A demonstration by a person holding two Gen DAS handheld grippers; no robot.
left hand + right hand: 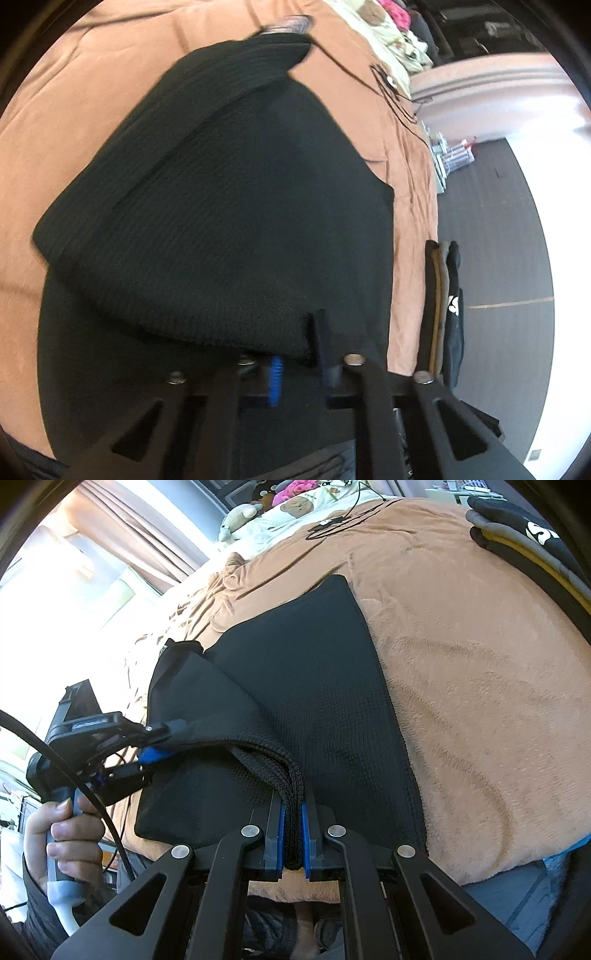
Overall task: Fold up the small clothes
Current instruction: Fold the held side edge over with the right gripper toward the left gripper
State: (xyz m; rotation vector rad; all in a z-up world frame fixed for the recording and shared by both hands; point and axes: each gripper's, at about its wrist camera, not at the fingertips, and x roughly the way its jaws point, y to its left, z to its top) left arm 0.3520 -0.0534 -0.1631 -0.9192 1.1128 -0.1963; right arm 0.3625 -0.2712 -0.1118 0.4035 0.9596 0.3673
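A black waffle-knit garment [332,686] lies partly folded on a tan plush blanket [480,686] that covers a bed. The right tongs [293,834] are clamped on the garment's near hem, where several knitted layers bunch between the blue-lined pads [306,823]. In the right wrist view the left tongs [162,738] come in from the left side, gripped by a hand [62,834] with a black cable trailing past it; their blue-padded tips pinch the lifted edge of the same garment, so that a flap of it hangs raised above the lower layer. The left wrist view shows the garment [221,206] filling most of the frame, with its folded edge drawn up to the left tongs [299,354]. A stack of folded dark clothes [447,306] sits at the bed's edge, apart from the garment. Pillows with a bear print [295,506] lie at the far end of the bed.
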